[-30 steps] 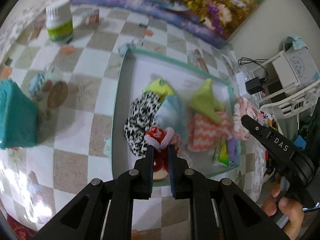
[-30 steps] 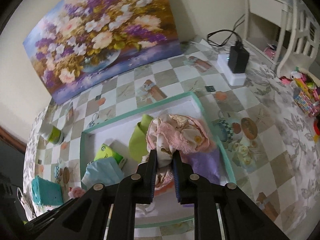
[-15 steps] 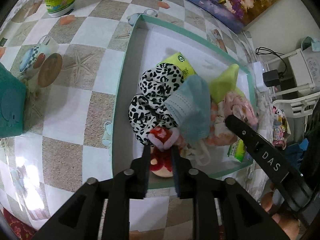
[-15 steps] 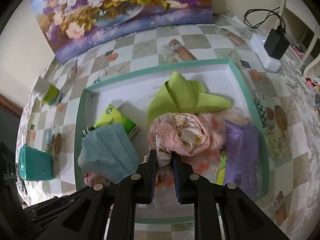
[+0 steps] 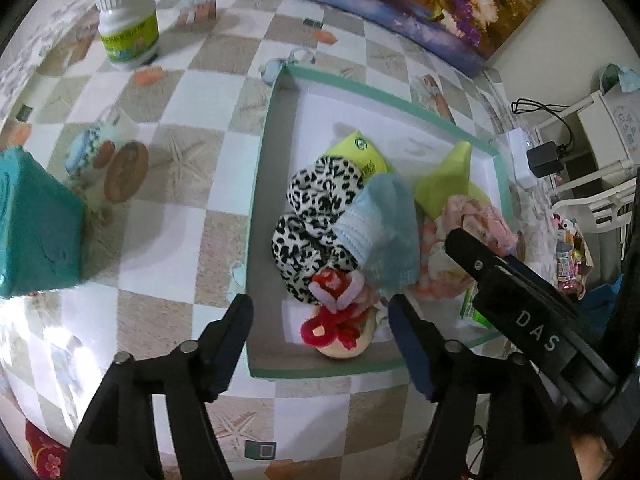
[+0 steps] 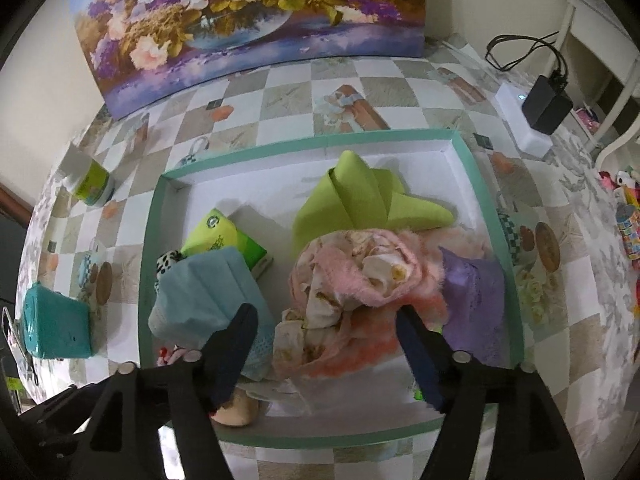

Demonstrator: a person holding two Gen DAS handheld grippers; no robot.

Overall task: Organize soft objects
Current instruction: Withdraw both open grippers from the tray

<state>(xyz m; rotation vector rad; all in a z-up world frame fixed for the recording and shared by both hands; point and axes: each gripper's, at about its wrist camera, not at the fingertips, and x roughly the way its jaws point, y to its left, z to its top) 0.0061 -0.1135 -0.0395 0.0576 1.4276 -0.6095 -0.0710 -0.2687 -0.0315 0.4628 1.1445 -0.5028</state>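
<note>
Your tray (image 6: 500, 216), a shallow white box with a teal rim, sits on the checkered tabletop (image 5: 192, 184) and holds all the soft things. At its near left lies the small red and pink plush toy (image 5: 336, 300), pink fuzzy loops over red, resting on a pale round base. Behind it a black-and-white spotted cloth (image 5: 316, 216) is bunched up, with a light blue face mask (image 6: 208, 292) draped partly over it. A green tissue pack (image 6: 224, 236) lies further back, touching the mask. A lime green folded cloth (image 6: 360, 204) sits toward the far wall. In front of it is the pink fuzzy bundle (image 6: 360, 276), rumpled, with cream floral lining showing, lying over an orange and white cloth (image 6: 360, 352). A purple packet (image 6: 476, 296) lies against the right wall.

Your left hand-held gripper (image 5: 320, 320) has just been opening; its fingers stand wide either side of the plush toy, not pressing it. Your right hand-held gripper (image 6: 324, 332) has likewise just been opening and stands released over the pink bundle.

Outside the tray, a white bottle (image 5: 128, 24) and a teal box (image 5: 32, 228) stand on the tabletop.
</note>
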